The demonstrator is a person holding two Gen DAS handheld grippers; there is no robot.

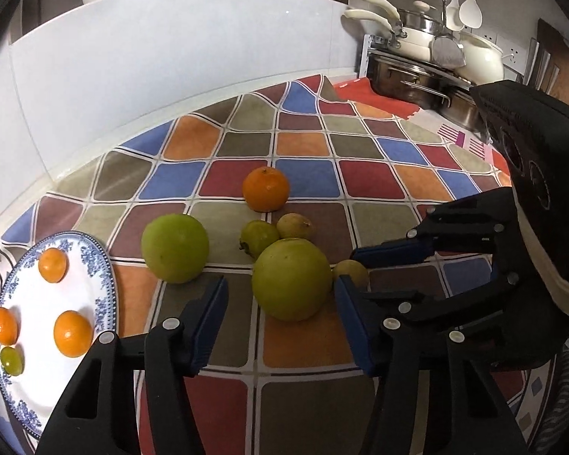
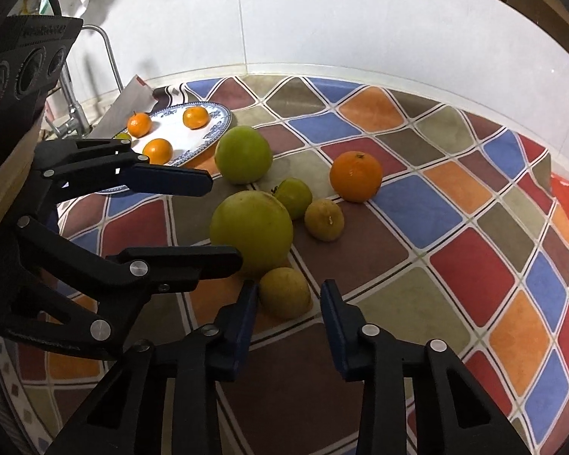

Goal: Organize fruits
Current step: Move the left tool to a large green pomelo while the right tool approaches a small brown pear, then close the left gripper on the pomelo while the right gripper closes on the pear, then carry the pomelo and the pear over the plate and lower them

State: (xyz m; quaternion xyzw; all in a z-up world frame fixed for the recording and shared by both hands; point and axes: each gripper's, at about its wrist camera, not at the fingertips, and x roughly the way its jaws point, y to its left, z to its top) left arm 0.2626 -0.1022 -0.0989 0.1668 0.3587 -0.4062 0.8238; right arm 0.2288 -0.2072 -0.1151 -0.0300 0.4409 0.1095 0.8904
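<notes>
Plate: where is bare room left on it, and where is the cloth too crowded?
The plate has bare white between its three small oranges and toward its near rim. Crowded: the cluster around the big green fruit, with both open tongs beside it. Beyond the lone orange, the cloth is bare.

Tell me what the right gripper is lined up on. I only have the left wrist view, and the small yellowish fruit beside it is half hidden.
Observer: The right gripper has its jaws open. The small yellowish fruit lies at their mouth and is not clamped.
Operator: Is that fruit free of its neighbours?
Observer: No. It appears to rest against the large green fruit just behind it.
Operator: Is there anything past the plate that I should know about?
Observer: Yes. A metal faucet stands beyond the far side of the plate.
</notes>
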